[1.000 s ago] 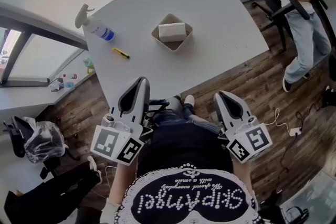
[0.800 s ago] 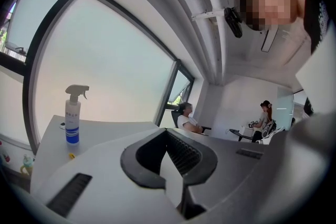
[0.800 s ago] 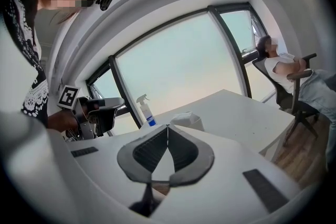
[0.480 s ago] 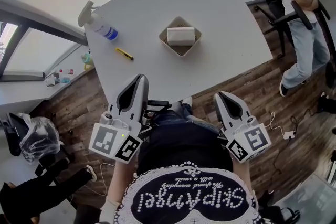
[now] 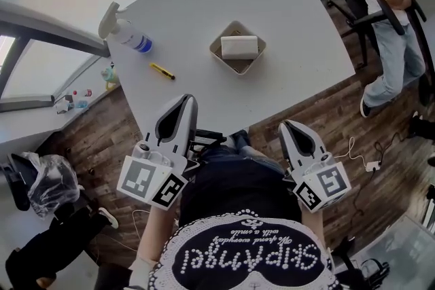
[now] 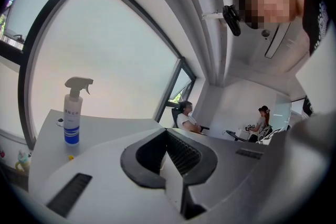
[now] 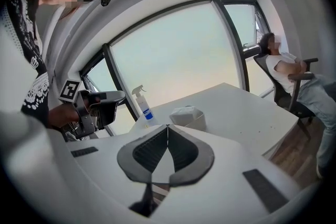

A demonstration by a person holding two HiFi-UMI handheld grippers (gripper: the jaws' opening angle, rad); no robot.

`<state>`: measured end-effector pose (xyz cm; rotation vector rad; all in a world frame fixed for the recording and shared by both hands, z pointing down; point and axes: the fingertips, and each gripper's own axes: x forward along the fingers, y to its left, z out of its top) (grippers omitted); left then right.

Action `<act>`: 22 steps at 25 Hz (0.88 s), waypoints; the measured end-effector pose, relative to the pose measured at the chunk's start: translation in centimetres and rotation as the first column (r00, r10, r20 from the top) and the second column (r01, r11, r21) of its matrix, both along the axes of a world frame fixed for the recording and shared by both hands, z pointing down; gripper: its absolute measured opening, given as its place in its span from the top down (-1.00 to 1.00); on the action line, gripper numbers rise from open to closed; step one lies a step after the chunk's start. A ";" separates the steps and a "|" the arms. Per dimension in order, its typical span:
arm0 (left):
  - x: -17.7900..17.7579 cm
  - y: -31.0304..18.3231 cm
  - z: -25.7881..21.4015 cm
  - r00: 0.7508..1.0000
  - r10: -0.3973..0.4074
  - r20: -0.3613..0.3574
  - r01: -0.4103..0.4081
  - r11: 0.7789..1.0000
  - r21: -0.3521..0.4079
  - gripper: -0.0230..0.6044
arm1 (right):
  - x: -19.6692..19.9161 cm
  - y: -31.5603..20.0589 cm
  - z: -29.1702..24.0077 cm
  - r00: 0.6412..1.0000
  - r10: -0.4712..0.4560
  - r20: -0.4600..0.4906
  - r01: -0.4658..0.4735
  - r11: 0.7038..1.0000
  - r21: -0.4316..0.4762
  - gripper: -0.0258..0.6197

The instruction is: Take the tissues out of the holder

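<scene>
A: Tissues [image 5: 239, 46]: a white folded stack lying in the beige square holder [image 5: 221, 55], upper centre of the head view, on the white table [image 5: 299, 17]. Well apart from both tongs.

B: Tongs?

A: Left gripper [image 5: 186, 100] and right gripper [image 5: 289, 124] sit in the lower half of the frame, by the table's near corner. Jaws together on each, nothing between.

B: Handling?

A: Likely light, soft and easily crushed. Top sheets may peel off alone, and the holder could lift too. I'd pinch the stack's short end through its full thickness.
</scene>
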<state>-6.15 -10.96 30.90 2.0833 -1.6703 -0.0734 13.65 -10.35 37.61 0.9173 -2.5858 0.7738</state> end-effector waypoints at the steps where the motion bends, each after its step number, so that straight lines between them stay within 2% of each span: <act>1: 0.0 -0.2 0.0 1.000 0.009 -0.003 -0.009 1.000 0.000 0.92 | 0.0 0.0 0.0 1.000 0.005 -0.004 -0.005 1.000 -0.003 0.88; 10: -0.2 -1.3 0.8 0.998 0.052 -0.029 -0.053 0.999 -0.003 0.92 | -0.4 -0.2 0.2 0.999 0.032 -0.038 -0.033 0.999 -0.010 0.88; 22: -1.9 -1.5 1.5 0.997 0.064 -0.052 -0.064 0.998 -0.005 0.92 | -2.6 -0.1 0.3 0.998 0.020 -0.051 -0.021 1.000 -0.018 0.88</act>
